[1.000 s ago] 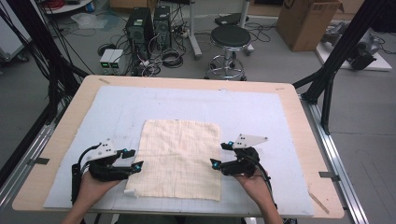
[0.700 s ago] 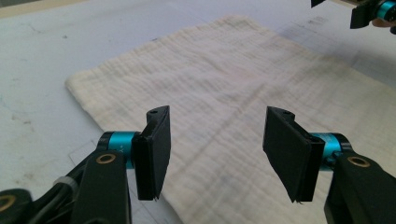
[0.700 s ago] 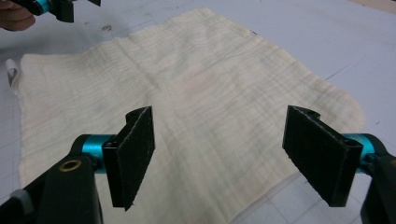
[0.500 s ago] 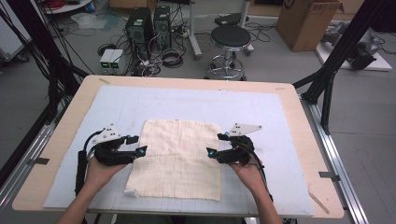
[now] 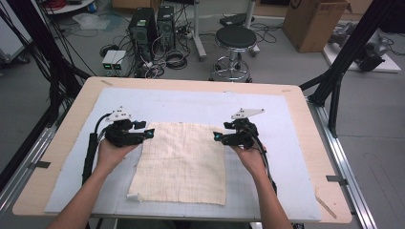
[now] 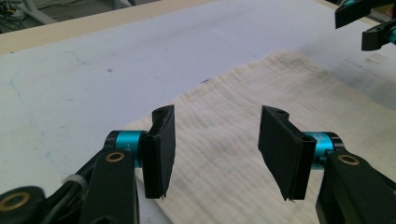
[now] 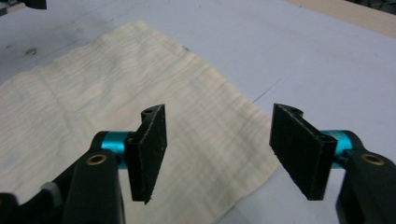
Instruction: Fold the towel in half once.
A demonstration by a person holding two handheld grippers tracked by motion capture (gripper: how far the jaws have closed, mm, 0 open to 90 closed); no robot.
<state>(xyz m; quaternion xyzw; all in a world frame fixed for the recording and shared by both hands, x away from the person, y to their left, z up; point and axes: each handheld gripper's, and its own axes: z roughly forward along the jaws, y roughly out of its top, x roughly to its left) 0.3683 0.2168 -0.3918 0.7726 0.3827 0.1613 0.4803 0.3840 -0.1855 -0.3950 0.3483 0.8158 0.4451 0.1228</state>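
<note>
Cream cloth (image 5: 184, 160) flat on pale-matted table (image 5: 296, 143) — stool (image 5: 234, 38) behind — each hand-held gripper's jaws apart, just closing.

Place: robotics lab, a data-recording bench.
Frame: black struts (image 5: 356, 45) rise at 2 o'clock and 10 o'clock of the table (image 5: 71, 119), as a camera rig would.
Table: wooden top under a pale grid mat (image 5: 200, 105), rails along both sides.
Floor at 12 o'clock: two PC towers (image 5: 153, 26), small grey boxes (image 5: 113, 59), loose cable coils (image 5: 174, 59).
Seating: black stool (image 5: 234, 38) at 12 o'clock.
Storage: cardboard box (image 5: 313, 24) at 1 o'clock.
Floor: bare grey concrete (image 5: 377, 143).
</note>
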